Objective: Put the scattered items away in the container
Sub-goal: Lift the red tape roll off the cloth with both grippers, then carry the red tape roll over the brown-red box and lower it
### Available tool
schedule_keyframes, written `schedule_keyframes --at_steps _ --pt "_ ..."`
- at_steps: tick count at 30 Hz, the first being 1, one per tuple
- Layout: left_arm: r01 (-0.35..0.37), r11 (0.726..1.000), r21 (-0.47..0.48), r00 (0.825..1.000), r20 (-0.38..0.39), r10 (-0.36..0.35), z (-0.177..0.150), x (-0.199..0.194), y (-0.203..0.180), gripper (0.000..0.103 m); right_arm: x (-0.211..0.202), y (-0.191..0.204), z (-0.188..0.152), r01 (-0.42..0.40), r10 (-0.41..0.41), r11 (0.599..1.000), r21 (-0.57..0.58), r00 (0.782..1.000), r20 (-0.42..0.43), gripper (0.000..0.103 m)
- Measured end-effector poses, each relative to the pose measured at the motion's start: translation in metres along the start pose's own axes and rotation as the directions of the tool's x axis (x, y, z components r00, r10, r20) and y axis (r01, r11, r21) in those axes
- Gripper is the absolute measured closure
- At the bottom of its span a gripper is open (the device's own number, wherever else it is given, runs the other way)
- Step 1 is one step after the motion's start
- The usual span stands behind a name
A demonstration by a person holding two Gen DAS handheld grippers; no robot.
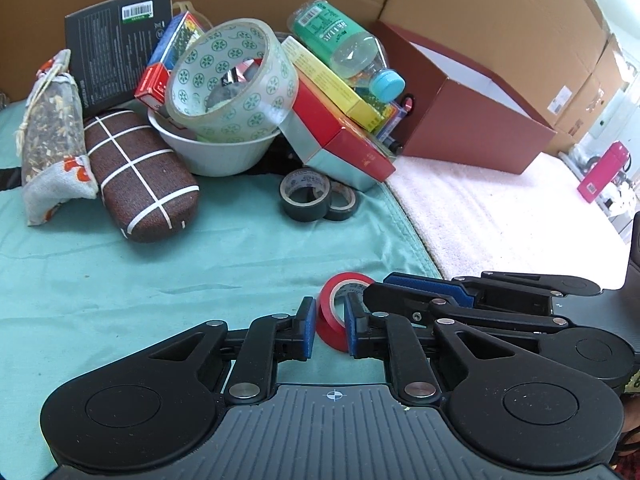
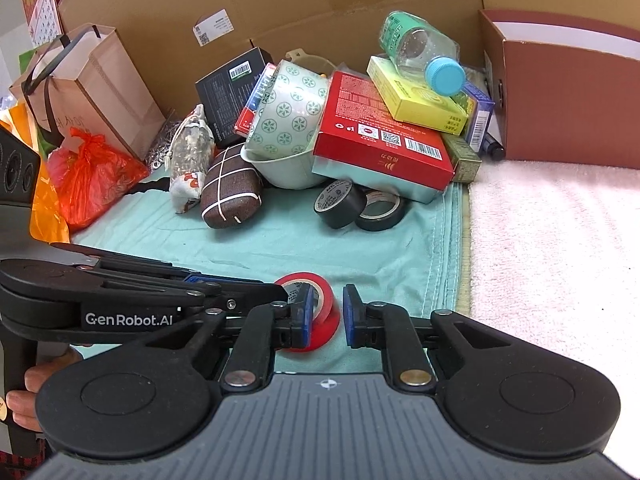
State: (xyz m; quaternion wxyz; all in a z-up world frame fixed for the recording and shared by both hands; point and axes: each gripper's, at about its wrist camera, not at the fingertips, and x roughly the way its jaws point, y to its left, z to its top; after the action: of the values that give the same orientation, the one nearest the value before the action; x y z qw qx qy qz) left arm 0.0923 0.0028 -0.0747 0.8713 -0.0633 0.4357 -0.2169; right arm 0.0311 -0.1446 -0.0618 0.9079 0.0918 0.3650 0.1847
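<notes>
A red tape roll (image 1: 331,320) (image 2: 329,309) stands tilted on its edge on the green cloth (image 1: 160,280), close in front of both cameras. My left gripper (image 1: 330,328) has the roll filling the gap between its blue pads. My right gripper (image 2: 326,314) comes in from the right and crosses the left one; its left pad lies against the roll's face and the right pad sits at its outer side. The open maroon box (image 1: 460,120) (image 2: 560,100) stands at the back right on the pink towel (image 1: 500,220).
A pile sits behind the red roll: a white bowl (image 1: 216,152) with a patterned tape roll (image 1: 232,80), red and yellow boxes, a bottle (image 1: 352,52), two black tape rolls (image 1: 308,196), a brown case (image 1: 140,176) and a sachet (image 1: 52,132). Cardboard walls stand behind. Bags crowd the left (image 2: 88,168).
</notes>
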Motion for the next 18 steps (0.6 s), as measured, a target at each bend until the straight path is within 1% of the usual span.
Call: schedule_keyframes --at_steps 12,14,18 --pt "0.006 1.0 -0.022 1.0 -0.003 -0.006 0.0023 0.0042 0.004 0.076 0.0024 -0.0028 -0.0001 -0.015 0.015 0.999 0.036 1.0 -0.005 0.086" --pt "-0.003 1.0 -0.017 1.0 -0.001 0.003 0.0014 0.0028 0.0022 0.078 0.0012 -0.0015 -0.0013 -0.015 0.014 0.999 0.035 1.0 0.003 0.088" --pt "-0.014 1.0 -0.017 1.0 0.0 0.014 -0.0014 -0.0015 -0.0023 0.079 -0.0045 0.0018 -0.0041 -0.012 0.012 1.0 0.018 1.0 0.016 0.09"
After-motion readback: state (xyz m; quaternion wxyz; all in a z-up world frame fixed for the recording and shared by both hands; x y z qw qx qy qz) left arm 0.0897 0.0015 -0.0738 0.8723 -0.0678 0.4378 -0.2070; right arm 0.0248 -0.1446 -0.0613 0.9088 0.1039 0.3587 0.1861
